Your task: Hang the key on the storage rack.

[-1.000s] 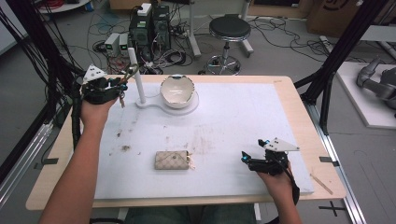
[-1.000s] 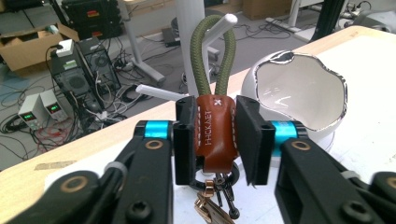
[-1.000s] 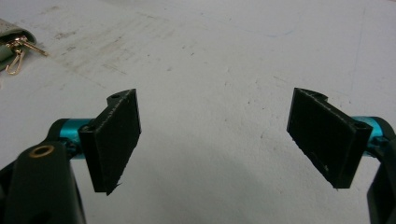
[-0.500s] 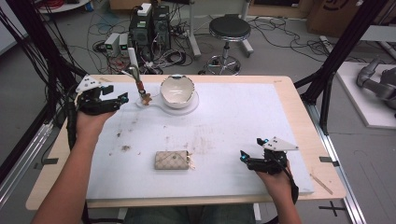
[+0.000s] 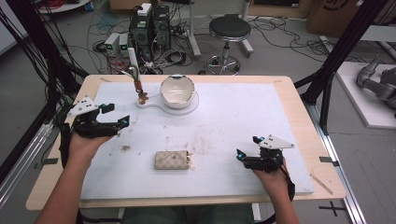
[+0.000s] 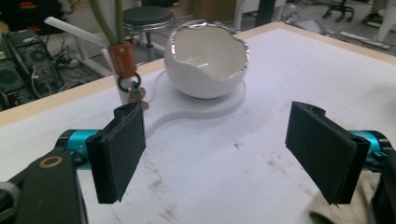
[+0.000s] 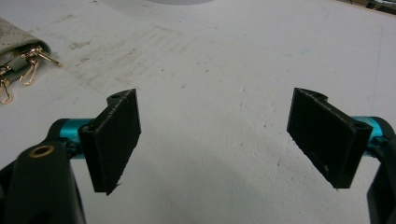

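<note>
Brown leather key fob with a black ring [image 6: 126,65], hanging from the curved hook of the white stand [image 5: 135,74] beside the white eggshell-shaped bowl [image 5: 177,89]. My left gripper [image 5: 116,125] sits just in front of the stand, jaws wide apart and empty. My right gripper [image 5: 243,157] rests low on the white mat [image 5: 280,112], jaws likewise spread, near the beige quilted pouch [image 5: 171,160]. Hanging appears complete; next, I judge, comes clearing away without knocking the fob
</note>
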`<state>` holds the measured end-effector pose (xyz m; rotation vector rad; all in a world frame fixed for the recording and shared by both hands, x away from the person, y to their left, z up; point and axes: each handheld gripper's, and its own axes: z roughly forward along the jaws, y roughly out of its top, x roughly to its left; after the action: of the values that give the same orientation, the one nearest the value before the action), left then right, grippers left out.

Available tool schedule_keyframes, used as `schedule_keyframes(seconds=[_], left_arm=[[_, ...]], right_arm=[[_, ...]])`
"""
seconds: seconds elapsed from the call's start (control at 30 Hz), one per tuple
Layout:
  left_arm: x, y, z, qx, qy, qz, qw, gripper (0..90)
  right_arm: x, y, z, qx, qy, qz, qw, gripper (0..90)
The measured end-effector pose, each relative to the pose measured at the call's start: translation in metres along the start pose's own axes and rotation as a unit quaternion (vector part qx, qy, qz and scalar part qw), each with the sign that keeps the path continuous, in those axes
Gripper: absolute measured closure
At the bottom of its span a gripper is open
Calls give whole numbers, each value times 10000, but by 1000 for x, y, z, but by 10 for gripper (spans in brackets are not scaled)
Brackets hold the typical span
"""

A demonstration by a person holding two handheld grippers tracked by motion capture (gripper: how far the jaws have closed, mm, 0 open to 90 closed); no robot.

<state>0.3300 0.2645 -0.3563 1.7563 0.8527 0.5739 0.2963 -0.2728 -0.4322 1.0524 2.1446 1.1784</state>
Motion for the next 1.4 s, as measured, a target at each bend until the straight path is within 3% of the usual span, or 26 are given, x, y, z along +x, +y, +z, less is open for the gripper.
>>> schedule_keyframes(seconds=[0.3, 0.43, 0.6, 1.03, 1.4], left_arm=[[-8, -34, -9, 15, -242, -18, 9997, 185], [-6, -38, -11, 31, -259, -53, 9996, 185], [-6, -48, -10, 146, -476, 149, 9986, 185], [-8, -48, -9, 99, -593, 188, 9980, 185], [-9, -49, -5, 248, -548, 256, 9979, 185]], right_arm=[[-3, 0, -1, -20, -7, 21, 10000, 177], [-4, 1, -1, -35, -43, -1, 10000, 177], [-6, 1, 2, -22, -86, 36, 10000, 177], [3, 7, 14, 47, 14, -64, 10000, 177], [-1, 3, 10, 29, -33, -20, 10000, 177]])
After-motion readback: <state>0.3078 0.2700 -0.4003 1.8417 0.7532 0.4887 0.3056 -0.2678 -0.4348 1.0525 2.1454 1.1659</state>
